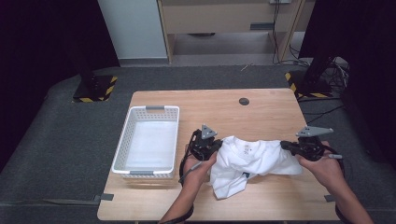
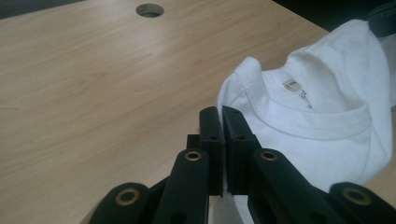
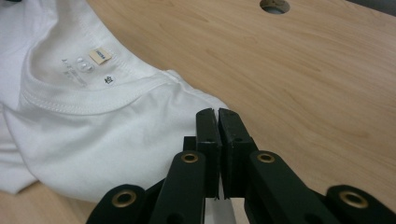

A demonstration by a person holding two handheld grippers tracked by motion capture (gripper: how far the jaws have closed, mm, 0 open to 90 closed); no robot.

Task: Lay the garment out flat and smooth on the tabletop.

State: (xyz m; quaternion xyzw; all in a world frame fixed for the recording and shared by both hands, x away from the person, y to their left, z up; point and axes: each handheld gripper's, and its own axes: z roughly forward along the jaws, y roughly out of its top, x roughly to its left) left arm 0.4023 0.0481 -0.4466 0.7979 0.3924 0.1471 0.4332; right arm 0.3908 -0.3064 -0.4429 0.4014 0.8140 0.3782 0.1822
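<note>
We see a dark room with grey floor and a wooden cabinet [image 1: 229,18] behind, then the light wood surface [image 1: 261,112] with a round cable hole [image 1: 243,101] at its far edge. A white slotted basket [image 1: 148,140] sits on the surface's left side, just beside our left hand, nothing blocking between. The white t-shirt [image 1: 252,161] lies bunched at front centre, collar facing up, stretched between our left claw [image 1: 211,148] and right claw [image 1: 286,146], each clenched on a shoulder edge of the t-shirt.
</note>
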